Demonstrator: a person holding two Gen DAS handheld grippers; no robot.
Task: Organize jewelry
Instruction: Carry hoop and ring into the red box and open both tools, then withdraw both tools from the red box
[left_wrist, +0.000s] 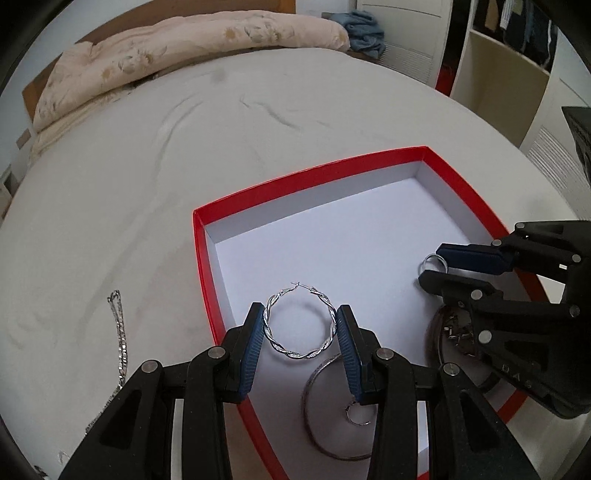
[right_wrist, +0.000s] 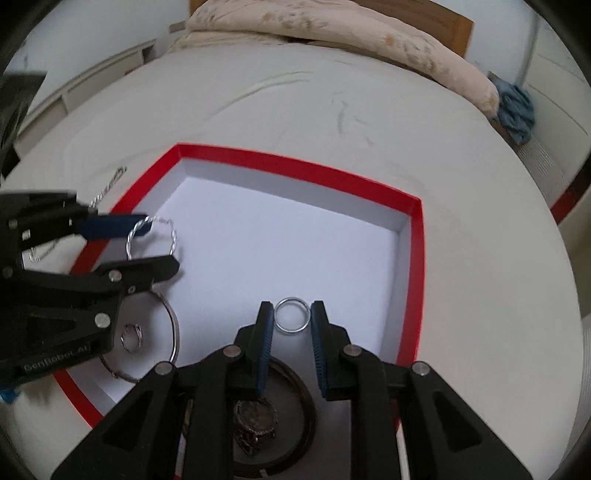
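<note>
Left wrist view: the left gripper (left_wrist: 300, 325) has its jaws closed on a twisted silver hoop earring (left_wrist: 300, 325), held above the white floor of a red-rimmed box (left_wrist: 201, 251) that sits on a bed (left_wrist: 147, 166). A thin bangle (left_wrist: 308, 406) and a small ring (left_wrist: 356, 415) lie in the box below. A silver chain (left_wrist: 120, 332) lies on the bed, left of the box.

Right wrist view: the right gripper (right_wrist: 292, 320) pinches a plain silver ring (right_wrist: 292, 320) between narrow jaws over the same box. A watch (right_wrist: 255, 421) lies inside a dark bangle (right_wrist: 306, 402) beneath.
</note>
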